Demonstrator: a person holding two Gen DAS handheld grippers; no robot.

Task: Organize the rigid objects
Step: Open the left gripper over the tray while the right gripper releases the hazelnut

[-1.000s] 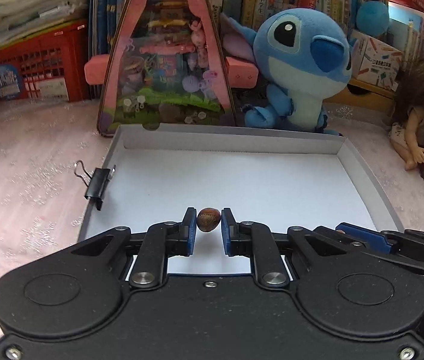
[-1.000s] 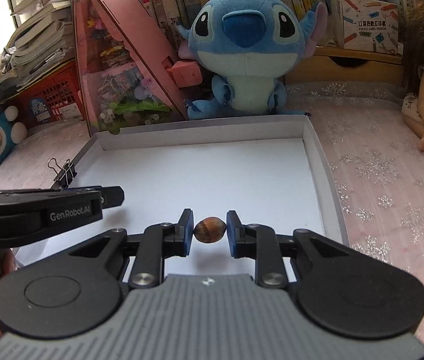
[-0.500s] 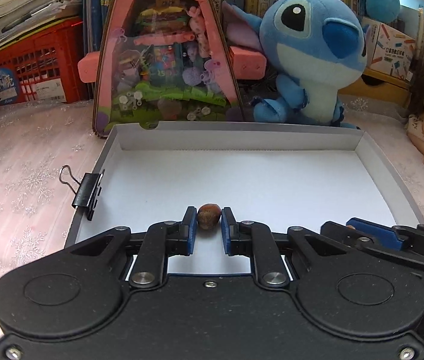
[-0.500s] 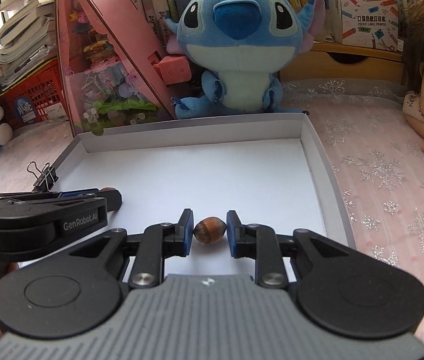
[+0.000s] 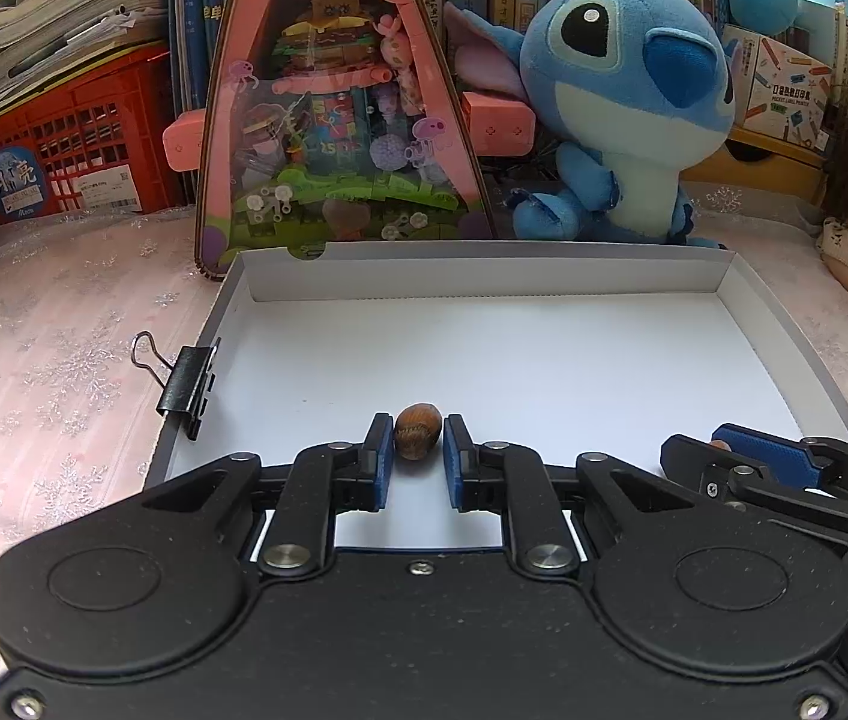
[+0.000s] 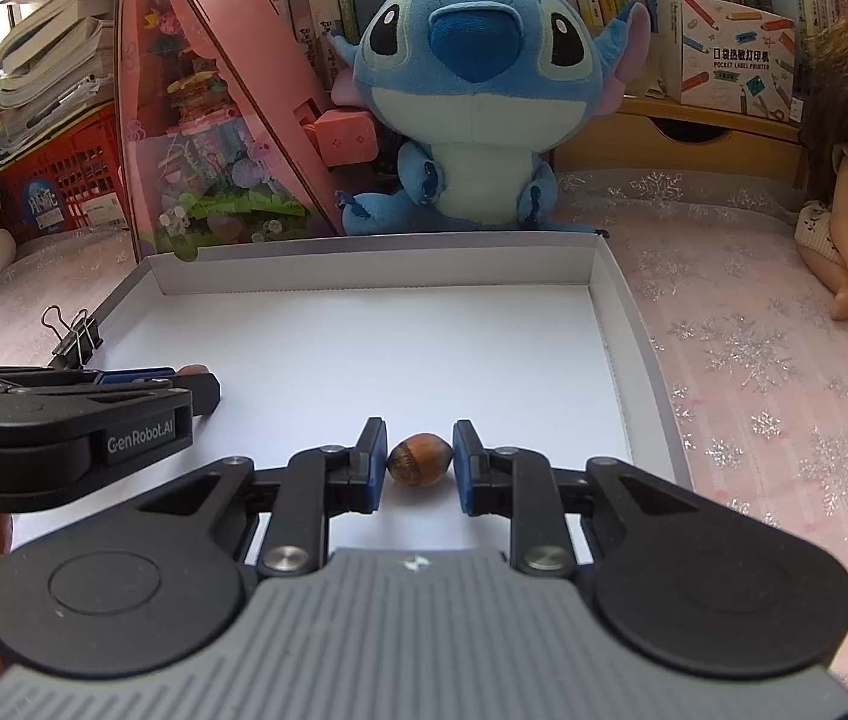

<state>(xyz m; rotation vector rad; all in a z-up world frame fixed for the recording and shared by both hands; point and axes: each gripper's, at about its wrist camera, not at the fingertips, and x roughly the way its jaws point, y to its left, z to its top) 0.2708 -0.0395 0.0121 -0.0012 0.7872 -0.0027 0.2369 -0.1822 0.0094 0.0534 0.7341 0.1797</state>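
Near – left tongs [image 5: 417,447]: narrow, closed on a hazelnut [image 5: 417,439], held low over the near left part of the white tray [image 5: 484,273]. Right tongs [image 6: 419,447]: narrow, closed on an acorn [image 6: 420,461], held low over the near middle of the tray. Neither nut is judged released yet.

Mid – tray floor: nothing else is seen lying in it. A binder clip [image 5: 186,384] is fixed on its left wall, untouched.

Far – blue plush [image 5: 622,108], behind the tray.

Progress: early; both deposits remain.
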